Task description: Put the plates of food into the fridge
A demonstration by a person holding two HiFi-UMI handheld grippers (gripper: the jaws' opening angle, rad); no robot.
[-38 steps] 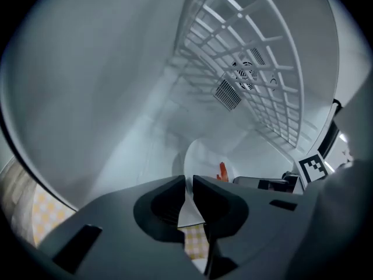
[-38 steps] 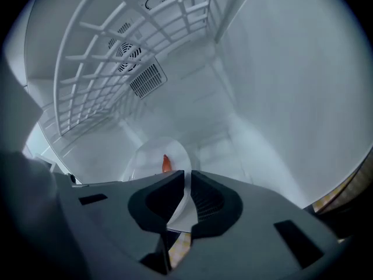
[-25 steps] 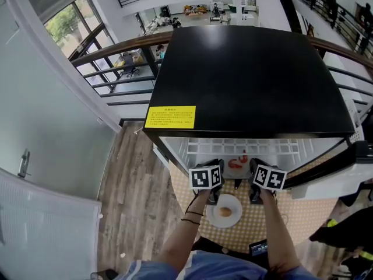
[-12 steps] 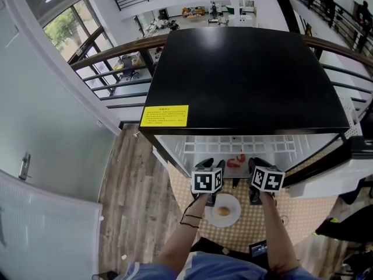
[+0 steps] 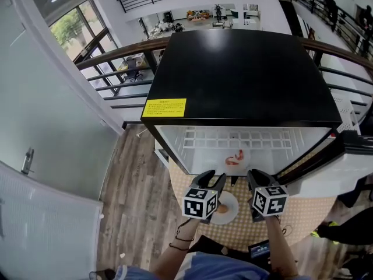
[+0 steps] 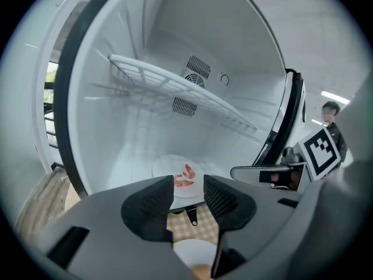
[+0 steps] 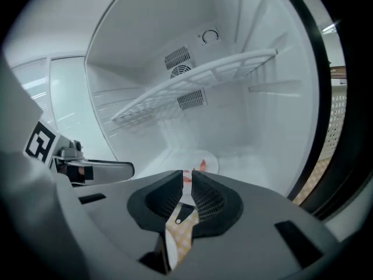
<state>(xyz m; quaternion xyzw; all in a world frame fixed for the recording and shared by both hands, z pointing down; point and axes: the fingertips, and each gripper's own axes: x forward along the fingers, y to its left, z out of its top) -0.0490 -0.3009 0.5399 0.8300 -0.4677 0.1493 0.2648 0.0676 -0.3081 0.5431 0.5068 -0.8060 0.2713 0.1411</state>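
A white plate of red food [image 5: 236,159] lies on the floor of the open white fridge [image 5: 180,150], and shows past both jaws [image 6: 182,174] [image 7: 198,167]. A second white plate with a bun [image 5: 225,209] sits on the checkered table just below the grippers. My left gripper [image 5: 213,178] hovers in front of the fridge opening; its jaws [image 6: 189,194] have just been opening and stand apart with nothing between them. My right gripper [image 5: 254,179] hangs beside it, its pads [image 7: 186,194] a narrow gap apart and holding nothing.
A white wire shelf [image 6: 175,80] spans the fridge above the plate. The fridge door [image 5: 332,174] stands open at the right. The checkered table [image 5: 291,214] fronts the fridge, with a dark device [image 5: 258,248] near me. Wood floor [image 5: 134,191] and a railing lie left.
Both grippers have drawn back out of the fridge toward me and risen. The plate of red food stays on the fridge floor, let go. The left jaws have opened.
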